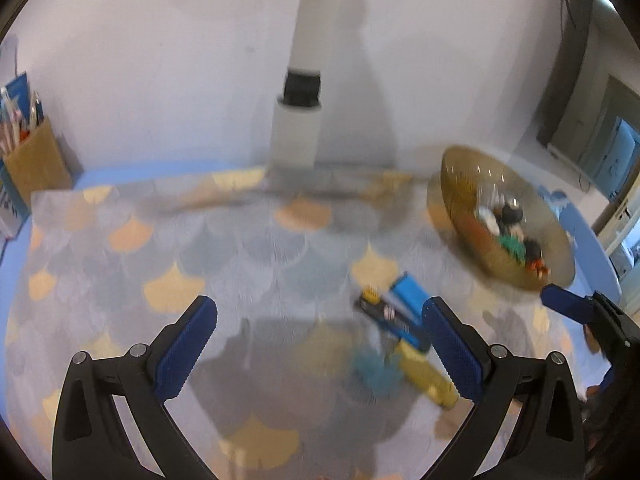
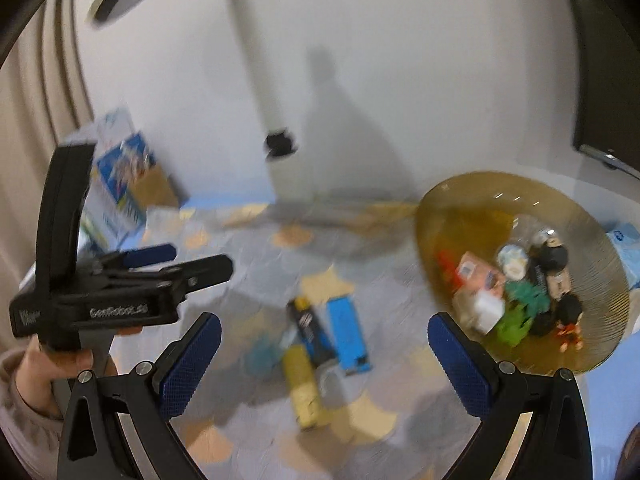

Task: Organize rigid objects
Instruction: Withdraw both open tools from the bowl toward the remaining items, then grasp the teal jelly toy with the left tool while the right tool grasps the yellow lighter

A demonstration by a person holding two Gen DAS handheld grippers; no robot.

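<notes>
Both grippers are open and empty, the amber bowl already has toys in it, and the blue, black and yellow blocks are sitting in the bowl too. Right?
Not quite. The blue block, black block and yellow block lie on the patterned mat, left of the amber bowl, as the right wrist view shows. The left gripper and right gripper are open and empty; toys are in the bowl.

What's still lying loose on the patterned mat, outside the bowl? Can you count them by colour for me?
Blue box: 1
Black box: 1
Yellow box: 1
Teal fuzzy thing: 1, too blurred to identify
Total: 4 on the mat; the things in the bowl are not counted.
</notes>
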